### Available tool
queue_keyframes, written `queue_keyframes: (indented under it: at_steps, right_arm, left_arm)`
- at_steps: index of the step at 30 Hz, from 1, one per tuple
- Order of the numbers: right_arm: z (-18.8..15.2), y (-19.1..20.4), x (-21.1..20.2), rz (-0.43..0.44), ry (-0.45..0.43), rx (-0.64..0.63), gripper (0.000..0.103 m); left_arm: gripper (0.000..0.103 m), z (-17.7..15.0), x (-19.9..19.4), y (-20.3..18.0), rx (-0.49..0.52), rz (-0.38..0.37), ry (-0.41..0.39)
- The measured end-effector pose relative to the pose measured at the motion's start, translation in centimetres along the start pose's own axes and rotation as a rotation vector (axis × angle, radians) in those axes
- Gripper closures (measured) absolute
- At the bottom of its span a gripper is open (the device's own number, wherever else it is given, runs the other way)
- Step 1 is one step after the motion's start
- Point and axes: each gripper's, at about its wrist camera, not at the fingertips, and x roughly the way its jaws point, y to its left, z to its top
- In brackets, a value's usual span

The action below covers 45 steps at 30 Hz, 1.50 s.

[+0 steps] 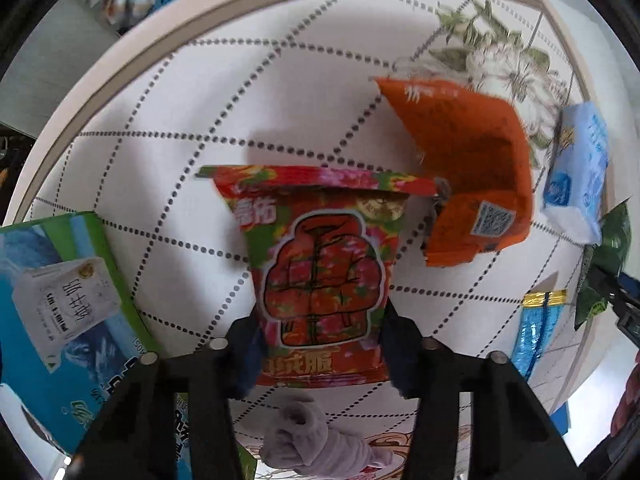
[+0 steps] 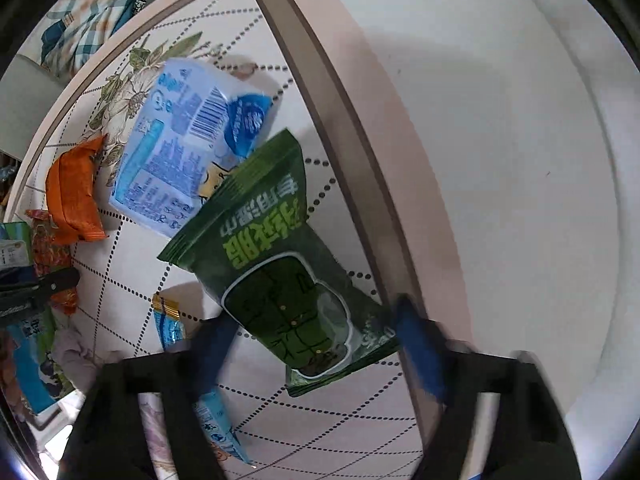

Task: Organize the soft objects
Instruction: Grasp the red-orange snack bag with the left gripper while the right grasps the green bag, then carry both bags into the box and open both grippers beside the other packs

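Note:
My left gripper is shut on a red flowered pouch and holds it above the quilted white table. My right gripper has its blue pads on either side of a dark green pouch, gripping its lower end near the table's right edge. An orange packet lies beyond the red pouch; it also shows in the right wrist view. A light blue tissue pack lies behind the green pouch. A rolled lilac cloth lies under the left gripper.
A green and blue box lies at the left. A shiny blue sachet lies at the right, also in the right wrist view. The table's pink rim borders a white floor. Checked fabric lies beyond the table.

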Motion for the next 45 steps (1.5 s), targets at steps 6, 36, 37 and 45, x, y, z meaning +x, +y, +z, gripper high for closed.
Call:
queue_keyframes:
  at_steps: [6, 36, 37, 45]
  right_arm:
    - [-0.6, -0.1, 0.0, -0.031, -0.019, -0.005, 0.065]
    - [-17.4, 35.1, -16.9, 0.243, -0.213, -0.359, 0.067]
    - [-17.3, 35.9, -16.7, 0.237, -0.21, -0.364, 0.067]
    - [-14.3, 43.9, -12.6, 0.134, -0.175, -0.386, 0.067]
  left_arm:
    - [0.06, -2.0, -1.5, -0.5, -0.022, 0.034, -0.071]
    - [0.06, -21.9, -19.4, 21.8, -0.25, -0.023, -0.405]
    - [0.06, -21.9, -19.2, 22.7, -0.257, -0.015, -0.402]
    - [0.06, -18.3, -15.0, 31.3, -0.329, 0.065, -0.317]
